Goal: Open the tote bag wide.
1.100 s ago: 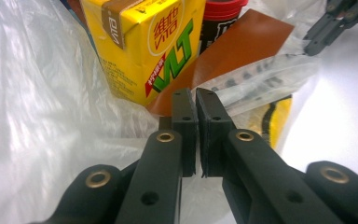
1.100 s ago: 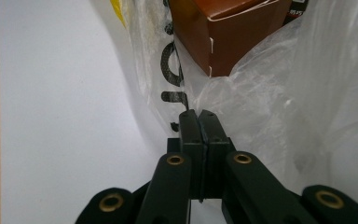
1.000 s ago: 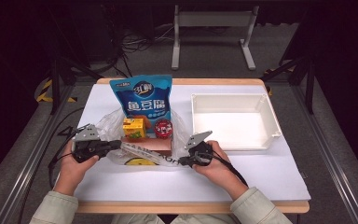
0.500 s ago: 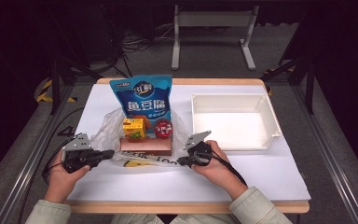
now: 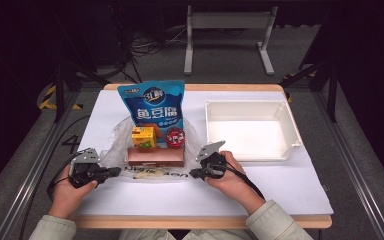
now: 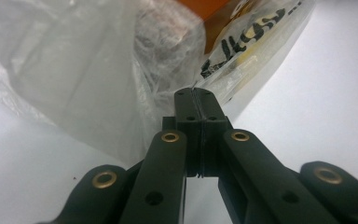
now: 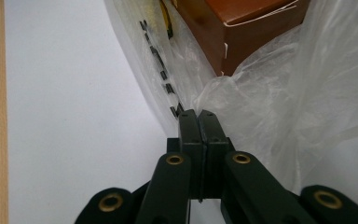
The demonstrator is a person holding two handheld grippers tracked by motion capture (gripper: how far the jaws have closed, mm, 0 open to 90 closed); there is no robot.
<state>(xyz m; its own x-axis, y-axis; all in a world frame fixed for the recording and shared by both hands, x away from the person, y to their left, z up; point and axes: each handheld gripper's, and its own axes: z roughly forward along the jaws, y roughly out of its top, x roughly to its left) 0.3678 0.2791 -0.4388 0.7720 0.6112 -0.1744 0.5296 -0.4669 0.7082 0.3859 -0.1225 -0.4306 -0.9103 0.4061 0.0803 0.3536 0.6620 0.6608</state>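
Note:
A clear plastic bag point(image 5: 114, 146) lies on the white table, around a brown box point(image 5: 155, 156), a yellow carton point(image 5: 143, 136) and a red can point(image 5: 175, 137). A blue snack pouch point(image 5: 152, 107) lies at its far end. My left gripper point(image 5: 116, 171) is shut on the bag's near left edge; in the left gripper view its jaws point(image 6: 198, 95) pinch the film point(image 6: 74, 70) by the black print. My right gripper point(image 5: 193, 174) is shut on the near right edge, and the bunched film point(image 7: 270, 93) meets its tip point(image 7: 198, 114) beside the brown box point(image 7: 242, 28).
A white rectangular tray point(image 5: 295, 135) stands to the right of the bag, nothing in it. The table's wooden front edge point(image 5: 200, 221) runs just below my hands. A metal stand point(image 5: 227, 22) and cables lie on the dark floor beyond the table.
My left gripper has moved down and toward the person, drawing the bag's left corner lower and flatter. The right gripper has stayed put.

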